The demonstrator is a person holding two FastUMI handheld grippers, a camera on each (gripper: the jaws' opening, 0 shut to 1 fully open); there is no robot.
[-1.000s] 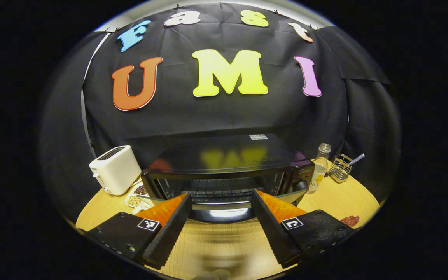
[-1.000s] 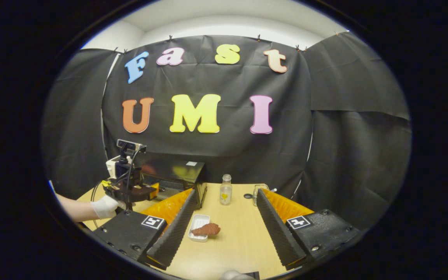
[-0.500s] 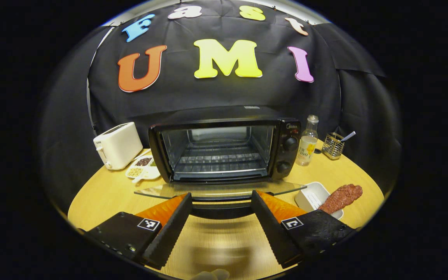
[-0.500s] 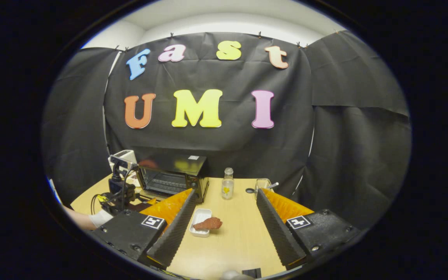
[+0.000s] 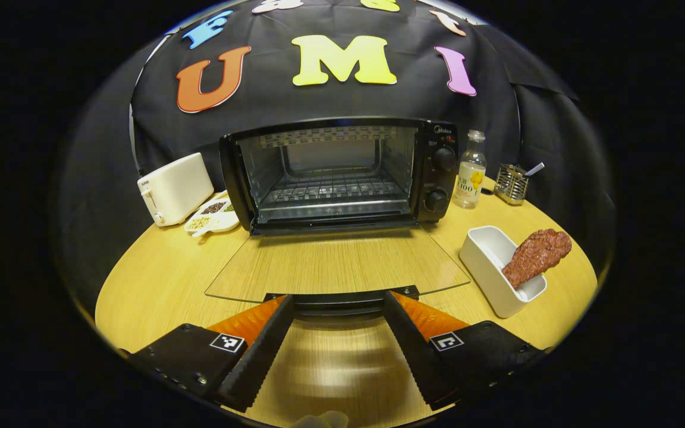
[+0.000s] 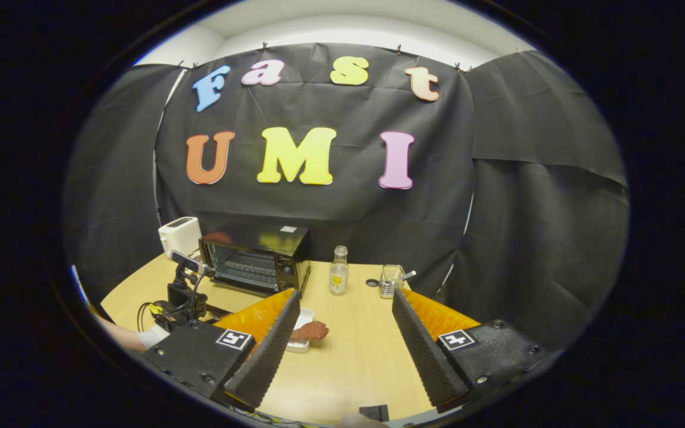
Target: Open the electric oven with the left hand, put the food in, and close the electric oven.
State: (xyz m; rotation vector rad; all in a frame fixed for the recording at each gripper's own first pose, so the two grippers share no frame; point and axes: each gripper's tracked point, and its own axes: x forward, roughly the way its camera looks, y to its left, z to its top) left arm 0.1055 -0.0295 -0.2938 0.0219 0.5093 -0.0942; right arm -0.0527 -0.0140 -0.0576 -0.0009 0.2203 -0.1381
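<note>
We hold the left tongs (image 5: 338, 333) spread at the handle of the oven's (image 5: 342, 172) flat-open door (image 5: 336, 264); our right tongs (image 6: 345, 342) hover spread above the counter (image 6: 354, 356).

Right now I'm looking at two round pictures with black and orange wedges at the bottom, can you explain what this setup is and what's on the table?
A person holds hand-held tongs in each hand, each carrying a forward-looking camera. The wedges are their fingers. In the left gripper view, the left tongs stand open at the handle of the toaster oven, whose glass door lies flat open. On the table: a toaster, a white tray with brown meat, a bottle. The right tongs hold nothing.
</note>
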